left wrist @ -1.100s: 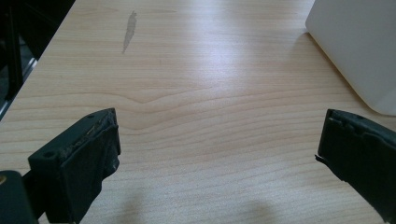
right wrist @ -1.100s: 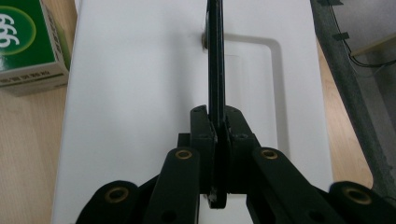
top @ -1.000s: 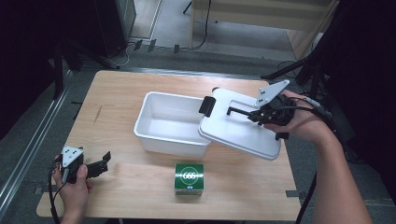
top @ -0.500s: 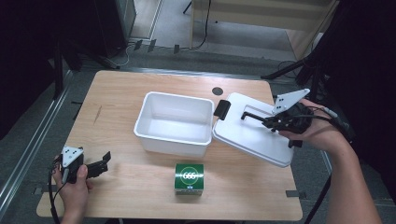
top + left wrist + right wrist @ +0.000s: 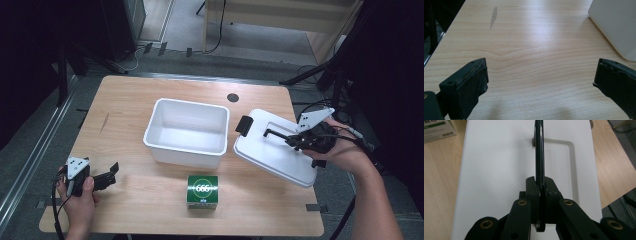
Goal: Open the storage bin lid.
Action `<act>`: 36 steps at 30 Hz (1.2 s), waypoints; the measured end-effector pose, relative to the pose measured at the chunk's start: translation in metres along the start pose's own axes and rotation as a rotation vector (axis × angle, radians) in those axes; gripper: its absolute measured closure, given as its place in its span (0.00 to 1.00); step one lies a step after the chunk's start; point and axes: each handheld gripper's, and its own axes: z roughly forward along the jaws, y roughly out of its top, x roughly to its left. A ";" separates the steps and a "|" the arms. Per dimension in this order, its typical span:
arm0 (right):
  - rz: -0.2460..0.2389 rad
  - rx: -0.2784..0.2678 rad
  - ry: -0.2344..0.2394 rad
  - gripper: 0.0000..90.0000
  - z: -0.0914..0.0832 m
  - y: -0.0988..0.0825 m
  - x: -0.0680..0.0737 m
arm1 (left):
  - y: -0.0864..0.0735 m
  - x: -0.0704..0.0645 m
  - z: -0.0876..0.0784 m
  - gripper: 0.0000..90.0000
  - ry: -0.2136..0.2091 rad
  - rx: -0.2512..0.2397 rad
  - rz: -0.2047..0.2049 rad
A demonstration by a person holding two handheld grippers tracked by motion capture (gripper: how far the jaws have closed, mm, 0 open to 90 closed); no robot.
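High view: your right gripper [image 5: 295, 141] clamps the white lid's black handle [image 5: 276, 135]; left gripper [image 5: 111, 172] wide open, empty.

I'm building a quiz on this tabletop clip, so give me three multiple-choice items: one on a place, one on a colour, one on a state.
1. Where does the lid lie?
A. On the tub
B. On the table, right of the tub
C. On the floor

2. What colour is the small box?
A. Green
B. Red
C. Yellow

3. How are the left gripper's jaws?
A. Shut on the box
B. Shut on nothing
C. Open over bare wood

Answers:
1 B, since the high view shows the tub uncovered and the lid beside it, its handle in the right gripper.
2 A, its top is green.
3 C, wide apart over the table.
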 end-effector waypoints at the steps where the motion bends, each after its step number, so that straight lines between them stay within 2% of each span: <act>1: 0.000 0.004 -0.006 0.95 0.003 -0.002 0.001 | 0.000 0.000 0.000 0.00 0.000 0.000 0.000; 3: 0.002 0.010 -0.016 0.95 0.009 -0.006 0.002 | 0.000 0.000 0.000 0.00 0.000 0.000 0.000; 7: 0.015 0.005 0.001 0.95 0.020 -0.015 0.006 | 0.000 0.000 0.000 0.00 0.001 -0.001 0.000; 15: 0.042 -0.005 0.008 0.95 0.042 -0.029 0.012 | 0.000 0.000 0.000 0.00 0.004 0.000 0.005; 23: 0.057 0.009 0.020 0.95 0.066 -0.043 0.018 | 0.000 0.000 0.000 0.00 0.003 -0.001 0.009; 36: 0.088 0.015 0.004 0.95 0.083 -0.062 0.022 | 0.000 -0.001 0.000 0.00 0.006 0.001 0.013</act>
